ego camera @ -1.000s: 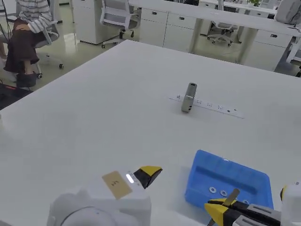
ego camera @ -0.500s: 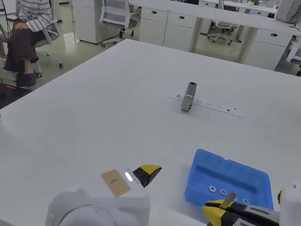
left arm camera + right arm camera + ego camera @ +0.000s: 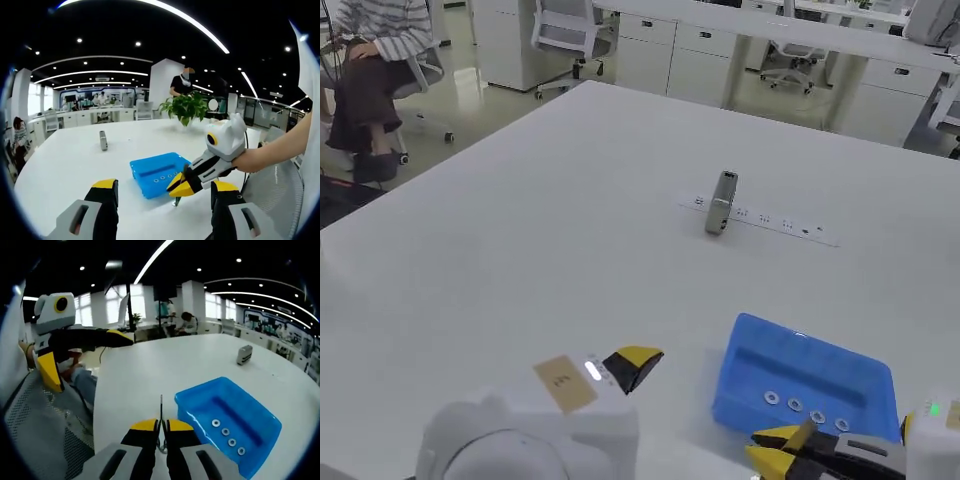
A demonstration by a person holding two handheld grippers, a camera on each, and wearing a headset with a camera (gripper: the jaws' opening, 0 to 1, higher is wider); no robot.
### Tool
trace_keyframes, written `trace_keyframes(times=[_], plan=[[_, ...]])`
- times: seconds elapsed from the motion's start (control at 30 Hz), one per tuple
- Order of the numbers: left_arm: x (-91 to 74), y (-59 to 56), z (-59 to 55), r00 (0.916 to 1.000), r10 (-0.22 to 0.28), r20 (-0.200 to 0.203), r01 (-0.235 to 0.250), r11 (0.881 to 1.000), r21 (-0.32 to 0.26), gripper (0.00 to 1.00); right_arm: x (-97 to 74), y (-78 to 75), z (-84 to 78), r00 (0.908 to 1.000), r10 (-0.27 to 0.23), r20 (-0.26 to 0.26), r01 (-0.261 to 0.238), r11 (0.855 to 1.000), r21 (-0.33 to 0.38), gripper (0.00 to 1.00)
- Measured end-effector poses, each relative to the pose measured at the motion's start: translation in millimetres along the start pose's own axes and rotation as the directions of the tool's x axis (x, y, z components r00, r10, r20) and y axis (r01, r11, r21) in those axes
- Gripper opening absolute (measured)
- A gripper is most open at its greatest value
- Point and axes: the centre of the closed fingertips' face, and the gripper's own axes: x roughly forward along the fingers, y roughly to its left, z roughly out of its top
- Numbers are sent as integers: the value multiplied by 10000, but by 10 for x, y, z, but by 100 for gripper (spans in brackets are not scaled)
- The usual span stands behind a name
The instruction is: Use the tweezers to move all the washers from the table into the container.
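A blue container lies on the white table at the near right, with several small metal washers in a row inside. My right gripper hovers just in front of it, shut on thin tweezers. In the right gripper view the tweezers stick out from between the shut jaws, over bare table left of the container and its washers. My left gripper stands open with nothing in it, left of the container; in the head view its yellow fingertip points right.
A grey cylindrical object lies on a white strip in the middle of the table. A person sits on a chair at the far left, beyond the table's edge. Desks and office chairs stand behind.
My right gripper has drawn back a little toward me with the tweezers, uncovering more washers in the container. The left gripper has stayed put.
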Motion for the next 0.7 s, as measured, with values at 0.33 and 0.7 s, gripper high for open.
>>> trace_keyframes(times=[0.33,0.7], plan=[[-1,8,2,10000,25,11,-25,10000,-8,76,-127,-73,288,9931,62,1171,-203,9925,1202,2],[1,1,0,10000,-12,-12,12,10000,25,76,-193,-100,597,9786,160,2053,-501,9855,1622,2]])
